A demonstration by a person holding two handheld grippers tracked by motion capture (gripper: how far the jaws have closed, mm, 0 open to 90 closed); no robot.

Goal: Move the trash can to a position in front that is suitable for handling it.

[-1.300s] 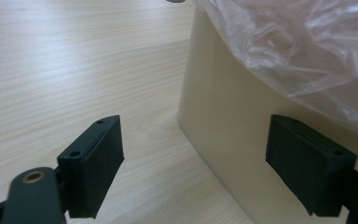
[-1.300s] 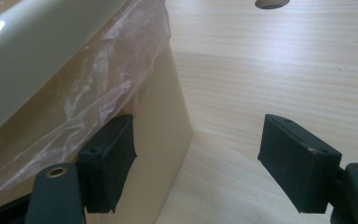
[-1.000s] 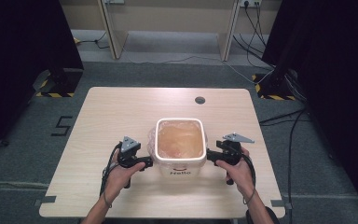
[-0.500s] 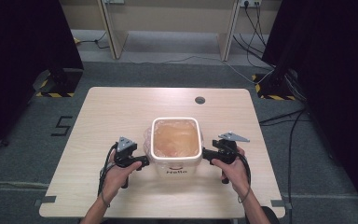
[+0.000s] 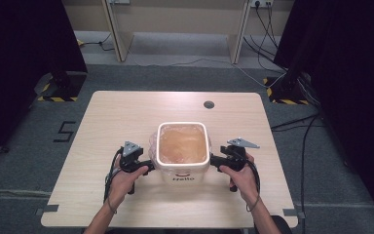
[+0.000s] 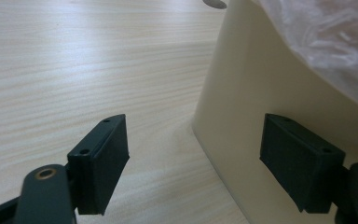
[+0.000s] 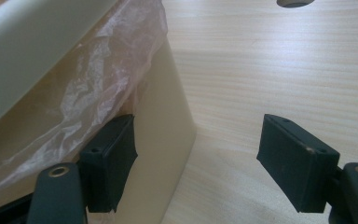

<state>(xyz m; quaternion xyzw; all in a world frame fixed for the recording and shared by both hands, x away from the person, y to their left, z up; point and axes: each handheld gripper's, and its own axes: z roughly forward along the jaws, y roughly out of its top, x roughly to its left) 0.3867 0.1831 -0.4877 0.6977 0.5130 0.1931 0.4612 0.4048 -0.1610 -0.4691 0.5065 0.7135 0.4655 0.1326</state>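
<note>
A cream square bin (image 5: 182,174) marked "Hello", lined with a clear plastic bag (image 5: 182,144), stands on the wooden table (image 5: 126,117) near its front. My left gripper (image 5: 149,164) sits at the bin's left side and my right gripper (image 5: 213,160) at its right side. In the left gripper view, the gripper (image 6: 198,156) is open, and its jaws have just been closing a little. The bin's corner (image 6: 242,93) lies between them, with one pad in front of the wall. The right gripper (image 7: 200,154) is also open across a bin corner (image 7: 168,140), under the bag's overhang (image 7: 107,79).
A round dark cable hole (image 5: 209,104) sits in the table behind the bin. Cables (image 5: 253,73) trail over the grey floor beyond the table. Dark curtains stand left and right, and wooden furniture legs (image 5: 114,29) stand at the back.
Almost nothing differs. The right gripper has edged slightly closer to the bin's side, while the bin and the left hand stay where they were.
</note>
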